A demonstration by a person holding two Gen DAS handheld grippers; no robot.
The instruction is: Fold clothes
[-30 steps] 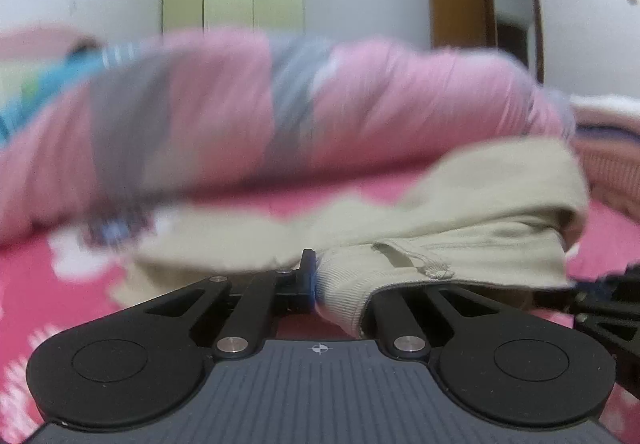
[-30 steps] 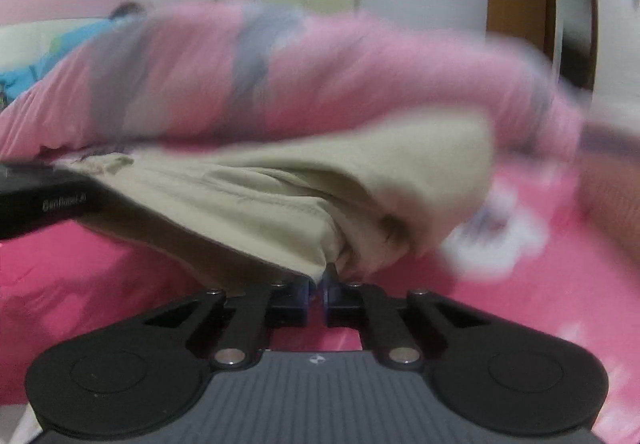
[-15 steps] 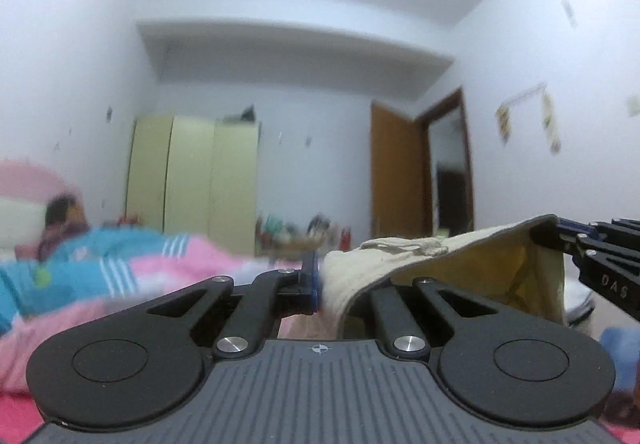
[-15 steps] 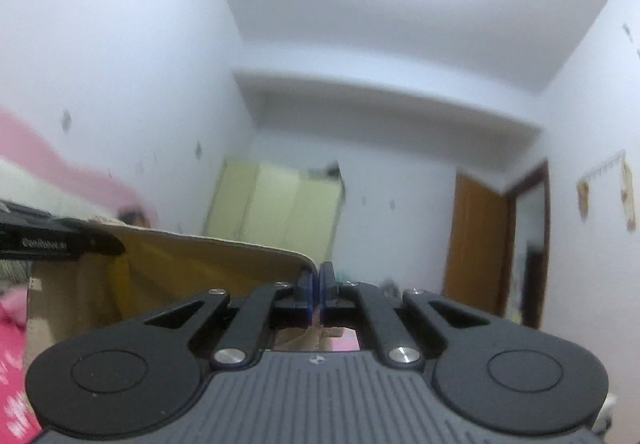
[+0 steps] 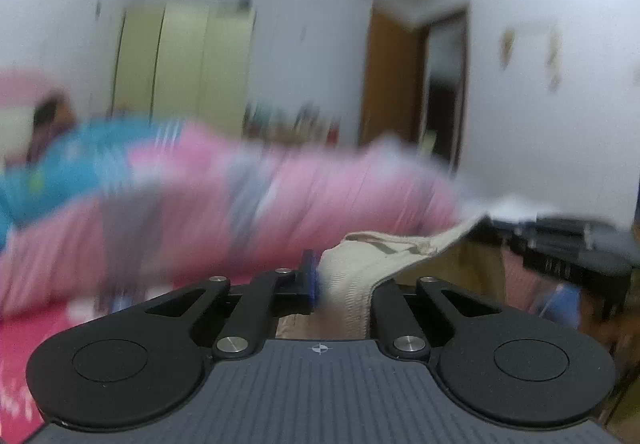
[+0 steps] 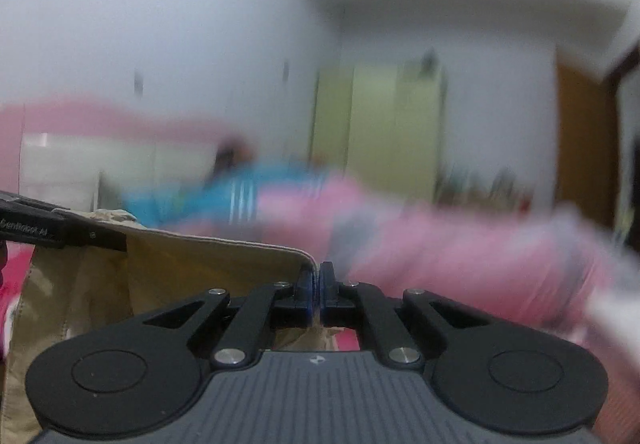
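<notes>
A beige garment hangs stretched between my two grippers above the bed. My left gripper has the thick ribbed hem bunched between its jaws; they are opening slightly, and the cloth still fills the gap. My right gripper is shut on a thin edge of the same garment, which sags down to the left of it. The right gripper shows at the right edge of the left wrist view. The left gripper shows at the left edge of the right wrist view. Both views are motion-blurred.
A pink and grey striped quilt lies heaped across the bed behind the garment. A person in blue lies at the far left. The pink bedsheet is below. A yellow-green wardrobe and a wooden door stand at the back.
Both grippers have lifted the beige garment off the bed and hold it stretched in the air. The views swung up toward the ceiling, then tipped back down to the quilt.
</notes>
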